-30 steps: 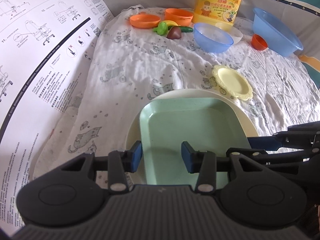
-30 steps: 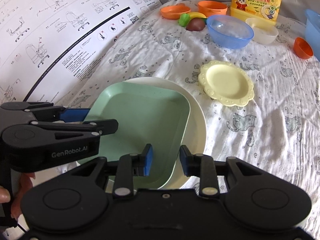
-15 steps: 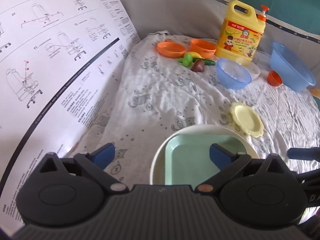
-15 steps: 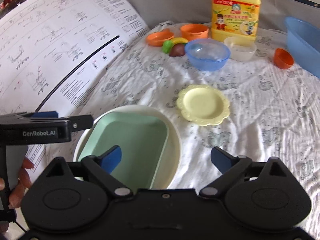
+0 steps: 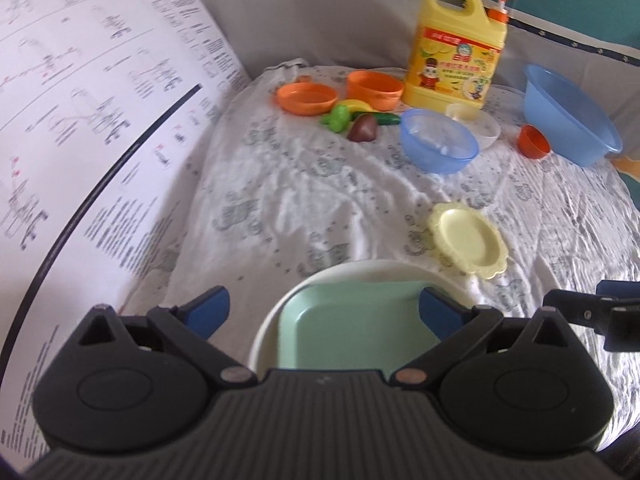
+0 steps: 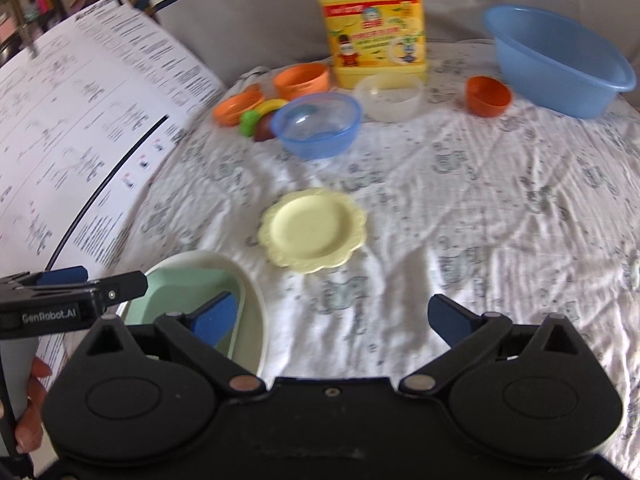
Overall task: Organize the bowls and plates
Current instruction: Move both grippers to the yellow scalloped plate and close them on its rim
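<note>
A mint green square plate lies in a white round plate at the near edge; both show in the right wrist view, the green plate inside the white one. My left gripper is open and empty above them. My right gripper is open and empty, to the right of the stack. A small yellow scalloped plate lies just beyond on the cloth. A small blue bowl, a clear bowl, orange bowls and a large blue basin stand at the back.
A yellow detergent jug stands at the back. Toy fruit and vegetables lie by the orange dishes. A small orange cup stands near the basin. A large printed instruction sheet rises on the left.
Both grippers let go of the green plate, opened wide and pulled back and up. The right gripper has swung to the right. The green plate stays in the white plate.
</note>
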`<act>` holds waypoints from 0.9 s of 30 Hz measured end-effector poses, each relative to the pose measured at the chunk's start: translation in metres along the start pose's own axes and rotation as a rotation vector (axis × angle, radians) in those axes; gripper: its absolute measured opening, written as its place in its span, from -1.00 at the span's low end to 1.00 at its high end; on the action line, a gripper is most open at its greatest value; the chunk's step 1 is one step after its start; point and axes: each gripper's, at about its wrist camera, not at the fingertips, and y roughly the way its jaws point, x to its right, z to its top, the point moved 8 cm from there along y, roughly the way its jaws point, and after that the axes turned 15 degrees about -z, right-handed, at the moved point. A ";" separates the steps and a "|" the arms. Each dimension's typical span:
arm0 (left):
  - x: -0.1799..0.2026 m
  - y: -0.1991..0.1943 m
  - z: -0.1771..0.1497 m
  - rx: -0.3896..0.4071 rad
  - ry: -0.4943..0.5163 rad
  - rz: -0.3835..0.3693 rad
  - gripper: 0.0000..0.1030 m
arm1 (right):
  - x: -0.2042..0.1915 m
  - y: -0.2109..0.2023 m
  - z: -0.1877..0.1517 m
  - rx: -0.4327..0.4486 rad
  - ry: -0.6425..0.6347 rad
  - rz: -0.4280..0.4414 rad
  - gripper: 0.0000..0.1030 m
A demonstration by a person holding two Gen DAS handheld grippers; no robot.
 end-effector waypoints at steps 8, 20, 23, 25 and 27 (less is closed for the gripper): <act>0.025 0.023 0.017 -0.013 0.051 -0.032 1.00 | 0.025 0.015 0.009 -0.016 0.055 -0.033 1.00; 0.042 0.063 0.038 -0.038 0.087 -0.054 1.00 | 0.043 0.047 0.034 -0.064 0.119 -0.033 0.89; 0.046 0.076 0.043 -0.051 0.096 -0.063 1.00 | 0.039 0.056 0.042 -0.070 0.134 -0.015 0.66; 0.051 0.084 0.044 -0.062 0.109 -0.072 0.99 | 0.034 0.063 0.047 -0.077 0.140 0.002 0.54; 0.056 0.092 0.045 -0.072 0.121 -0.086 0.90 | 0.030 0.070 0.049 -0.091 0.144 0.016 0.34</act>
